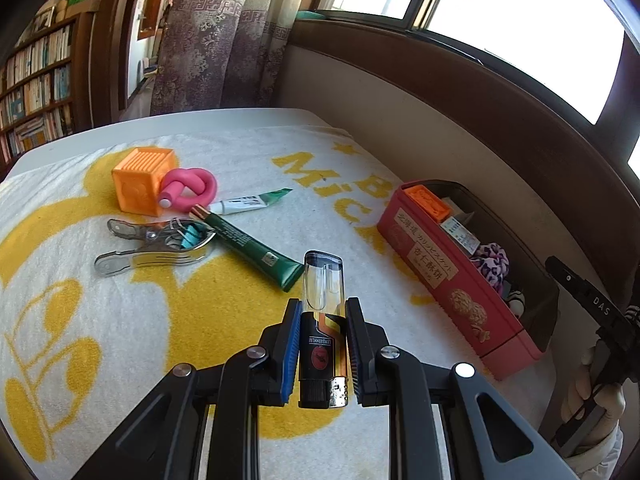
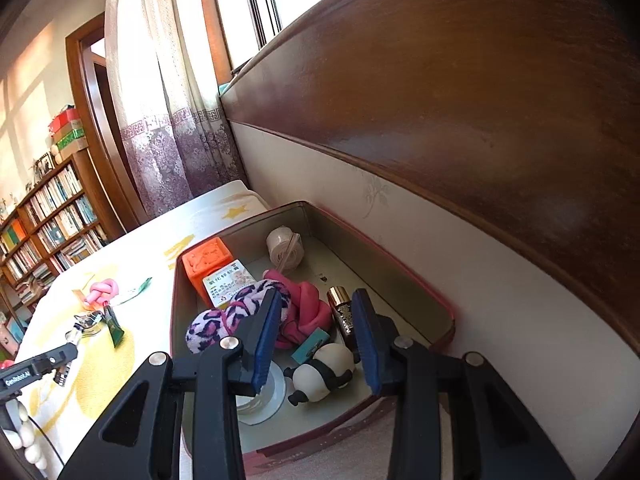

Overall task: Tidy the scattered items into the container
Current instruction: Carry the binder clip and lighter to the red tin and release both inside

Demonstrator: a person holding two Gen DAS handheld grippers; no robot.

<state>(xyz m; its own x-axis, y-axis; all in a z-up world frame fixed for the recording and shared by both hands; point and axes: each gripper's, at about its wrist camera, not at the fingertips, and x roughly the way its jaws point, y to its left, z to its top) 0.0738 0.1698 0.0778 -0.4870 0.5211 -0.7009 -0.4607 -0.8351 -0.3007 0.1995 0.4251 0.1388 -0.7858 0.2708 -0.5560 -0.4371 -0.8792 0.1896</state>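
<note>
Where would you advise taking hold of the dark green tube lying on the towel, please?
Grip the dark green tube across its round mid-body, coming from above with the claw's jaws square to its length. It lies flat and diagonal; its cap end sits crowded against the metal clamp and white tube, while the crimped tail is thin.

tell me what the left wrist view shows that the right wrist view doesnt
Only the left wrist view: the left gripper shut on a black lighter with a clear cap, and the red side of the tin box with its printed label.

Only the right wrist view: the open right gripper, empty, over the box floor with a black-and-white panda toy, a white tape roll and a small gold-capped brown bottle.

Both: the pink knotted foam curler and the dark green tube on the yellow-and-white towel.
</note>
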